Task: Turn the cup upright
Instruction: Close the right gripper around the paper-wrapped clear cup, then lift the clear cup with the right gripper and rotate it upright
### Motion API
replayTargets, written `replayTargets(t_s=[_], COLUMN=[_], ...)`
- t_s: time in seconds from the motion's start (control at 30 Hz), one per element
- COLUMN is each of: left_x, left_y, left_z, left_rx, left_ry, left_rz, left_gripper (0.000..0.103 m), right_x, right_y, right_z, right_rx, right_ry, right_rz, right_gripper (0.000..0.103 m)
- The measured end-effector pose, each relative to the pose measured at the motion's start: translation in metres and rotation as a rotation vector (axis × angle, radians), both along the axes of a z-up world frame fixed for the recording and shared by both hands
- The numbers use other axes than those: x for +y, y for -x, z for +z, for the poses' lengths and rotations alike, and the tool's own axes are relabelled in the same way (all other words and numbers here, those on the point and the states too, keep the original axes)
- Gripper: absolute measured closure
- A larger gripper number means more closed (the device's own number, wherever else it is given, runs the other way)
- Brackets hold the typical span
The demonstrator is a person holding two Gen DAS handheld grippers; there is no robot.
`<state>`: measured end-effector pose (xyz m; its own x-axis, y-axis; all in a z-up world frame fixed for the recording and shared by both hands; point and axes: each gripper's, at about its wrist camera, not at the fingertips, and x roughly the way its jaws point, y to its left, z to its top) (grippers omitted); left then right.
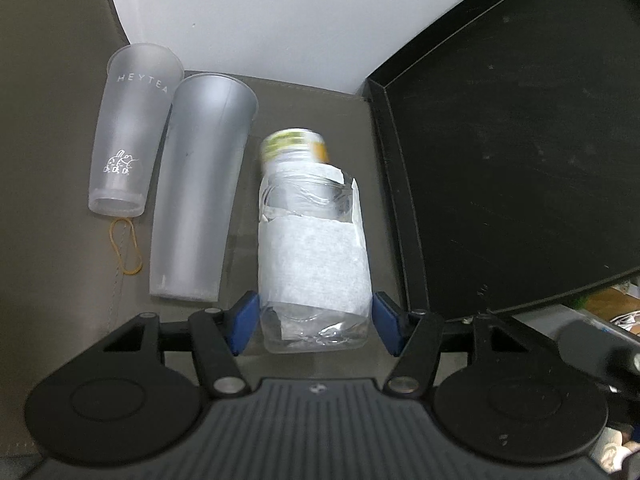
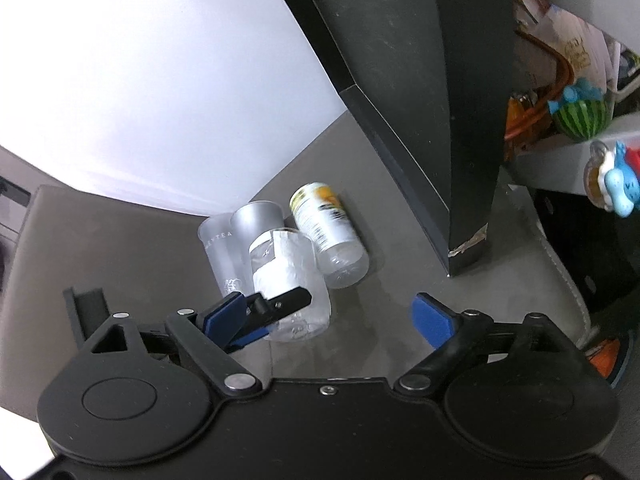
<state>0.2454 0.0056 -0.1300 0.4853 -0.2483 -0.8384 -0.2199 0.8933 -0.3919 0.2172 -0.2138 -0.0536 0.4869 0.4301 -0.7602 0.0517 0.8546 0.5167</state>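
Jar point(image 1: 312, 264) between my left gripper point(image 1: 316, 320) pads — clear, light, slippery plastic; grip mid-body. Right gripper point(image 2: 332, 316) spread, empty.

The yellow-labelled clear plastic bottle point(image 1: 294, 146) is mostly hidden behind the paper-wrapped clear jar point(image 1: 312, 256) in the left wrist view, and its label's a blur. The black tray point(image 1: 520, 160) runs off the right edge. Shelf toys point(image 2: 580, 116) in the right wrist view are too smeary to make out.

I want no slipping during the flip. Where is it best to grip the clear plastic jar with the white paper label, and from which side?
Grip the clear plastic jar with the white paper label across its labelled lower body, near the closed base, coming from the base end as the left tool does. It probably slips less on the matte paper.
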Motion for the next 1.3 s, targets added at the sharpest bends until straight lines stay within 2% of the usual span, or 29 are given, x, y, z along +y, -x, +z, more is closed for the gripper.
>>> replayTargets(t_s=[0.63,0.93,1.17,1.27,1.3], left_x=[0.001,-0.007,-0.016,-0.018,-0.019], left_y=[0.059,0.087,0.107,0.115,0.117], left_z=[0.046,0.058,0.065,0.064,0.063], left_rx=[-0.079,-0.094,-0.119,-0.119,-0.114], left_ry=[0.062,0.099,0.095,0.094,0.091], left_rz=[-0.027,-0.056,-0.085,-0.088,-0.087], left_gripper=[0.042,0.042,0.042,0.042,0.042], right_x=[-0.011,-0.016,-0.015,-0.017,-0.017], right_y=[0.004,0.013,0.018,0.020,0.021], right_z=[-0.029,-0.054,-0.062,-0.070,-0.074], right_rx=[0.043,0.062,0.047,0.054,0.059], right_ry=[-0.218,-0.358,-0.413,-0.469,-0.488], right_rz=[0.000,-0.036,0.010,0.014,0.012], right_gripper=[0.010,0.010,0.010,0.012,0.017])
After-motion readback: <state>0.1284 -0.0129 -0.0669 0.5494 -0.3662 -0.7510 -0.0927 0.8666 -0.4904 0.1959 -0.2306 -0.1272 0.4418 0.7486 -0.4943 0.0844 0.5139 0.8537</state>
